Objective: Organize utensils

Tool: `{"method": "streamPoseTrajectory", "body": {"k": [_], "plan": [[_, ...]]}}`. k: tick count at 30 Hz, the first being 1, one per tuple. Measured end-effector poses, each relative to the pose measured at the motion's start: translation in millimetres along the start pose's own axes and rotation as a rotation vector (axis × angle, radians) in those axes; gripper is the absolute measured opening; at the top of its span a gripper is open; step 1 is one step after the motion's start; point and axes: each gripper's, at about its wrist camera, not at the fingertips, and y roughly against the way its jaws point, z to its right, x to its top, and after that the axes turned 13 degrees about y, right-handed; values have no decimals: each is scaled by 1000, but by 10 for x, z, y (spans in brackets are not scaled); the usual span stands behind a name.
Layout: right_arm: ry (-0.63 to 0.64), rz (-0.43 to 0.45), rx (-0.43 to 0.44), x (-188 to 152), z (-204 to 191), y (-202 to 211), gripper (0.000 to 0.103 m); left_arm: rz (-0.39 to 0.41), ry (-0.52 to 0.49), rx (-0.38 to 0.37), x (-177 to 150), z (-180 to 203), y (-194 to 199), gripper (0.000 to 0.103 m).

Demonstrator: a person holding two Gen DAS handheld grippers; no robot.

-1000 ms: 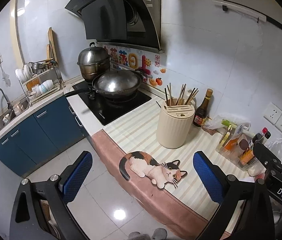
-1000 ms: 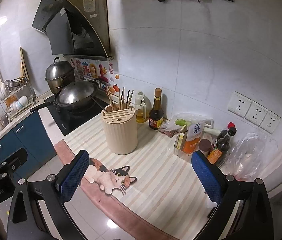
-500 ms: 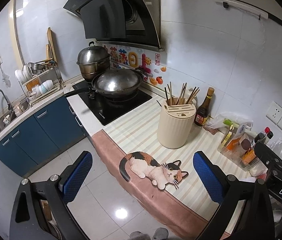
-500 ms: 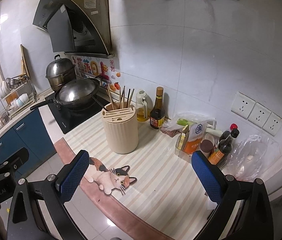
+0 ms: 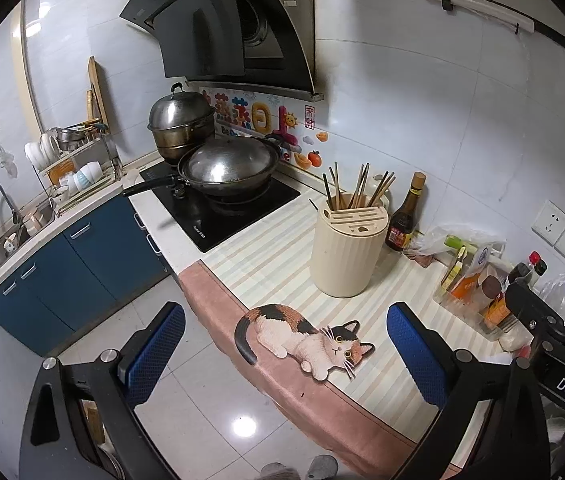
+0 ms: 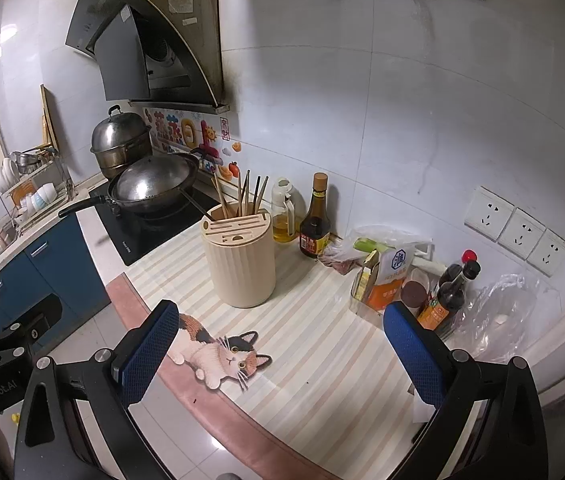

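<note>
Your left hand-held gripper (image 5: 284, 350) has its blue pads wide apart, holding nothing. Ahead of it, a little right, a ribbed cream holder (image 5: 347, 251) stands on the striped surface (image 5: 278, 260), with thin chopsticks (image 5: 358, 188) poking out; their lower ends are hidden. Your right hand-held gripper (image 6: 280, 354) is spread apart too, empty.

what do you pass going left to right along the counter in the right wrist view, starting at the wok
wok → cream utensil holder with chopsticks → oil jug → dark sauce bottle → orange packet → red-capped bottle → clear plastic bag
</note>
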Motion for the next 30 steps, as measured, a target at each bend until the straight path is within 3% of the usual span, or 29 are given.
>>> {"method": "streamPoseTrajectory", "body": {"k": [30], "plan": [[18,-2,15,-31,75,-62,103,-1,-8,-5,5,63,-23,103]]}}
